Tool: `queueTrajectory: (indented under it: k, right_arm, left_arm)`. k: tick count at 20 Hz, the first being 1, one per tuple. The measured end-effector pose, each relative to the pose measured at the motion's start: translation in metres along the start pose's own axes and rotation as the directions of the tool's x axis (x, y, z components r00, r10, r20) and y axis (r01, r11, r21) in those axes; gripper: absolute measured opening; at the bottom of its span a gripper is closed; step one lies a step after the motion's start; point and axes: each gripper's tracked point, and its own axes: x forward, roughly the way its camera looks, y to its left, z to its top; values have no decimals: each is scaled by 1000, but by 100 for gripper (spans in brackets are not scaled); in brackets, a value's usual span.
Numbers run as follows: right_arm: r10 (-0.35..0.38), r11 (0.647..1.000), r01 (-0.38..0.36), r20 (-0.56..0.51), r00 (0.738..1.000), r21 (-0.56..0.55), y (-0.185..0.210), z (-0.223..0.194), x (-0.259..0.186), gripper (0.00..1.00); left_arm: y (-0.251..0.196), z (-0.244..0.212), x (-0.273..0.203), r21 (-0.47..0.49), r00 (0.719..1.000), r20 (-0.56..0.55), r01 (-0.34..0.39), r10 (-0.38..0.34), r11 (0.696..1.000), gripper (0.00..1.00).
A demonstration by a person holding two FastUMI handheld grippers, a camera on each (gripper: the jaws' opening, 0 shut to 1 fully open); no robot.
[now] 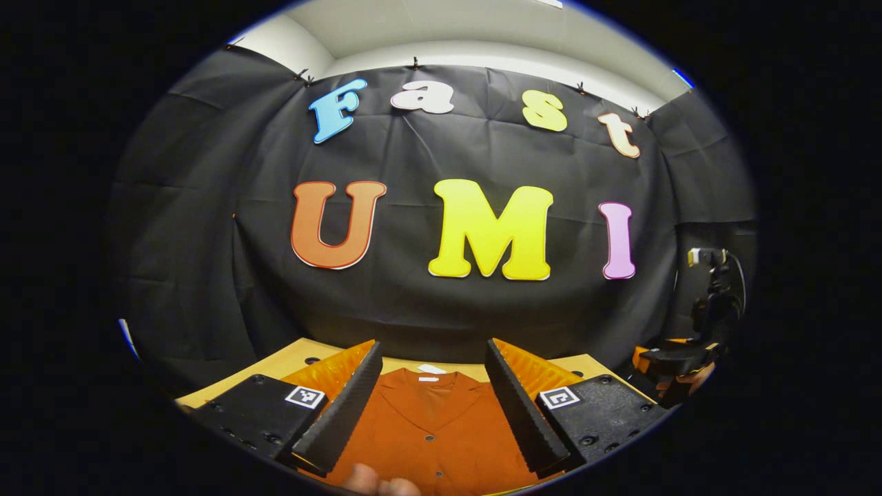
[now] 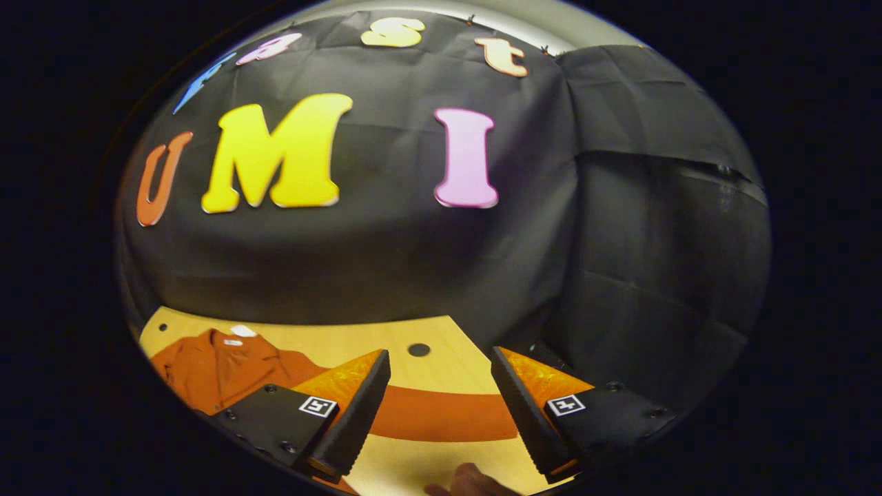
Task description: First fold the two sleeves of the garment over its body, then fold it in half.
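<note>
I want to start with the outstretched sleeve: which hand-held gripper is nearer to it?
Right. The right hand-held gripper hangs open just over the sleeve; the left hand-held gripper, also open, faces the collar.

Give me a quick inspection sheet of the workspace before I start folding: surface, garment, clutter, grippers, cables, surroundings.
Surface: light wooden table with dark round holes.
Job's things: rust-orange shirt lies flat, collar toward the wall, buttons showing; its sleeve is stretched out sideways across the table, not yet folded.
Clutter: nothing seen.
Grippers: left gripper open, held above the shirt's body; right gripper open, held over the outstretched sleeve. Neither holds fabric.
Cables: a dark cable runs on equipment at the right edge of the left gripper view.
Surroundings: black cloth wall behind the table; pale wall above it.
</note>
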Motion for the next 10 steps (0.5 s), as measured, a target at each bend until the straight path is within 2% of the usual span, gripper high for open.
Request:
queueTrajectory:
  k: [2,4,6,8,10]
  right_arm:
    - [-24,1000,23,-115,993,-9,-28,-36,37,94]
    - [-12,1000,5,-250,968,-26,-42,-80,70,95]
    - [24,1000,-27,-376,926,-3,-58,-117,91,95]
    - [42,998,-17,-481,876,56,-66,-143,112,95]
    - [28,998,10,-593,805,60,-69,-168,126,94]
  left_arm:
    - [-9,-2,-3,0,1000,0,-15,15,1000,97]
    - [-19,-3,-2,12,999,3,-32,32,999,97]
    - [-28,-5,-2,17,999,-2,-49,49,999,97]
    - [-30,-8,1,33,996,-13,-82,83,996,97]
    - [-24,-12,0,46,991,-32,-130,132,990,97]
